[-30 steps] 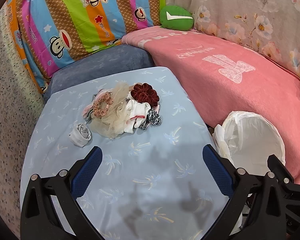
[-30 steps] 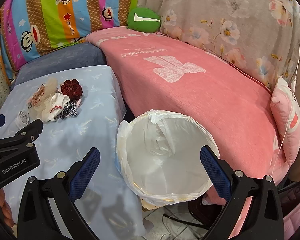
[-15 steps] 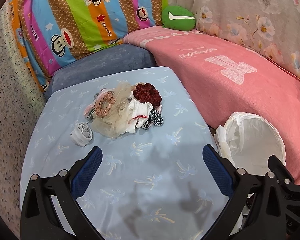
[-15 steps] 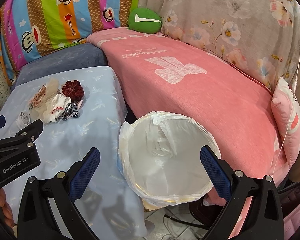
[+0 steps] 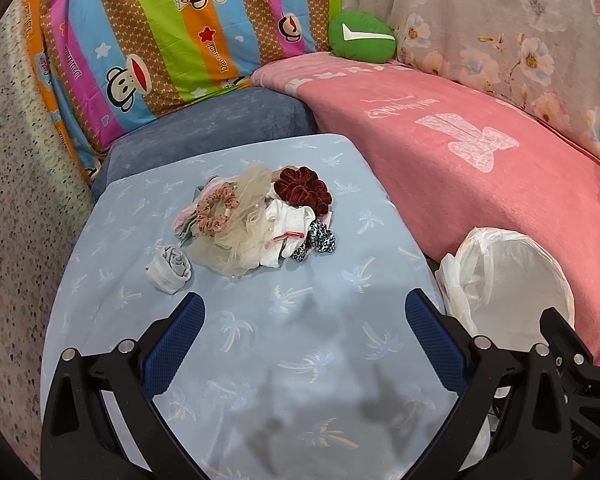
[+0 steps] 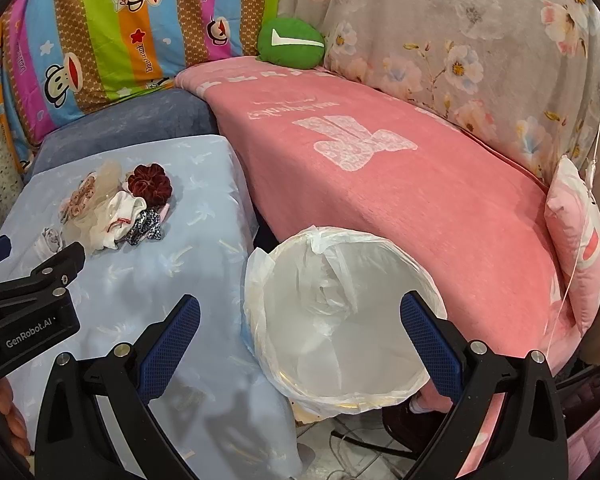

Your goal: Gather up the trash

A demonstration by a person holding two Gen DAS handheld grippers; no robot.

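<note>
Left fingers: the left gripper (image 5: 302,338) is spread wide with nothing between its blue fingers (image 5: 174,344), hovering over the near part of the bench (image 5: 260,360).
Right fingers: the right gripper (image 6: 300,340) is also wide apart and holds nothing, with the trash bin (image 6: 340,316) seen between the fingers.
Trash pile: the heap of scrunchies and cloth scraps (image 5: 256,220) lies toward the bench's far edge, well ahead of the left fingers and apart from them.
Grey roll: a small grey cloth roll (image 5: 170,268) sits just beside the pile, nearest the left finger.
Bin: lined with a white bag, it stands off the bench's right edge, against the pink sofa cover (image 6: 380,168).
</note>
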